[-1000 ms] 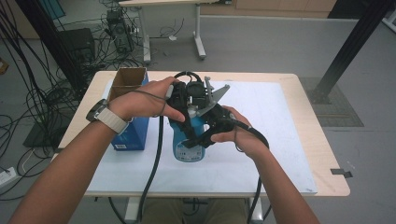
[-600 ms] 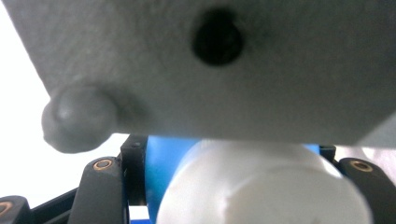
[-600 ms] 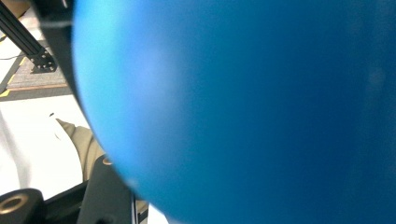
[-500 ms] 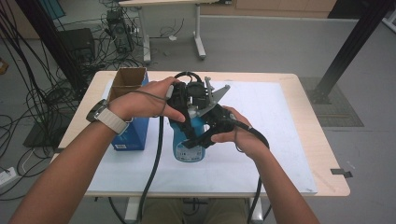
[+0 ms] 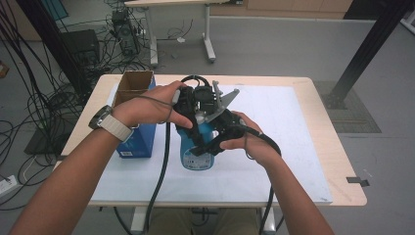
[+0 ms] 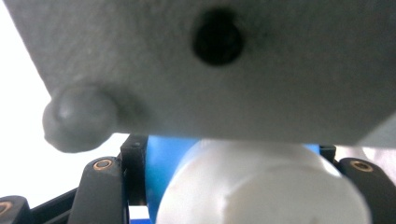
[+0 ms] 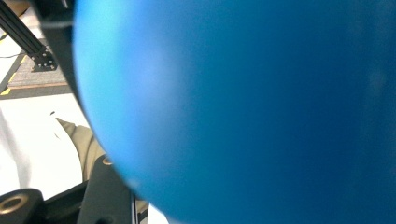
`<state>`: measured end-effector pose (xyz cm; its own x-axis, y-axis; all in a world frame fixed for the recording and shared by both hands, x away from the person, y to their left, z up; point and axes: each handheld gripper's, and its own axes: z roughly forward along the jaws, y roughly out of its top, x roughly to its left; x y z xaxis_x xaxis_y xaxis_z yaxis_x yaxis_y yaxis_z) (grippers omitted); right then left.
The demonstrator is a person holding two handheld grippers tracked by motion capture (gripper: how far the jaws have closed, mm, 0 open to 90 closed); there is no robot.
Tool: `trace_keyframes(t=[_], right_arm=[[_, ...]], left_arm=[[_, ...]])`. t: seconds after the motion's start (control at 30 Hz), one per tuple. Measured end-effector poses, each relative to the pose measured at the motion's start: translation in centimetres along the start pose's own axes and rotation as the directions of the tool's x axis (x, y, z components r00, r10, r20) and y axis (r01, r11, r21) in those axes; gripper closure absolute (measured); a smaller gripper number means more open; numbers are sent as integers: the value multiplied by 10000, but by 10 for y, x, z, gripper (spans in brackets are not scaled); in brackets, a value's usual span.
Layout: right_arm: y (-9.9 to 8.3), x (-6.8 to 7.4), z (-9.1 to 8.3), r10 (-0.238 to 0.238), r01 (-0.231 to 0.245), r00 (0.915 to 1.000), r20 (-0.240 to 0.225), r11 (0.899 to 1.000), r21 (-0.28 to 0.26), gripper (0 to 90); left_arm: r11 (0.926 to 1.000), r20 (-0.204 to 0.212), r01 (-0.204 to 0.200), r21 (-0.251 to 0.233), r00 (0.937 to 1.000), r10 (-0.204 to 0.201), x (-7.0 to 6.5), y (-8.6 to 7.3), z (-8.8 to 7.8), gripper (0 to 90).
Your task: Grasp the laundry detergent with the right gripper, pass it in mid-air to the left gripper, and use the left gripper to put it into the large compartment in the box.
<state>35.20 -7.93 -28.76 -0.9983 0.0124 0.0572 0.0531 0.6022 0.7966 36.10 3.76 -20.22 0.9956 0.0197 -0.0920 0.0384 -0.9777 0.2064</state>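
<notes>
table: light wood table (image 5: 337, 161) with a white mat (image 5: 274, 161) across most of it, person's forearms in from the near edge.
box: open cardboard box (image 5: 133, 84) with blue sides at the mat's left edge, just left of the bottle, not touched by either tool.
bottle: blue plastic bottle (image 5: 195, 149) standing upright near the mat's middle, white label low on its front, white cap (image 6: 261, 186) on top.
right gripper: right gripper (image 5: 215, 139) clamped on the blue body from the side; in the right gripper view the blue wall sits right against the lens between the jaws.
left gripper: left gripper (image 5: 193, 110) over the bottle's top, jaws pinching the white cap, grey plate of the other tool just above it in the left gripper view.
step: judged as cap work, body braced by the right, cap gripped by the left; cap looks seated, whether screwed tight can't be told.
next: likely a twist of the left wrist on the cap while the right keeps the body from turning; needs firm squeeze, bottle kept upright.
</notes>
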Motion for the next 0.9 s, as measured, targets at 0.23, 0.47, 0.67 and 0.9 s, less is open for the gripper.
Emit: trace_keyframes(t=[0.23, 0.47, 0.67, 0.9], right_arm=[[1, 2, 0, 263, -262, 9997, -19, 9996, 135, 435], [0, 1, 0, 204, -203, 9998, -25, 9997, 127, 435], [0, 1, 0, 243, -243, 9997, -33, 9996, 151, 435], [-1, 1, 1, 247, -246, 9997, -51, 9996, 165, 435]], left_arm=[[10000, 32, 10, 1, 10000, -10, 0, -1, 0, 385], [10000, 44, 2, -10, 10000, -2, 1, -1, 1, 385], [10000, 47, 7, -30, 10000, -7, 0, -1, 1, 385], [10000, 66, 12, -49, 10000, -12, 1, -1, 2, 385]])
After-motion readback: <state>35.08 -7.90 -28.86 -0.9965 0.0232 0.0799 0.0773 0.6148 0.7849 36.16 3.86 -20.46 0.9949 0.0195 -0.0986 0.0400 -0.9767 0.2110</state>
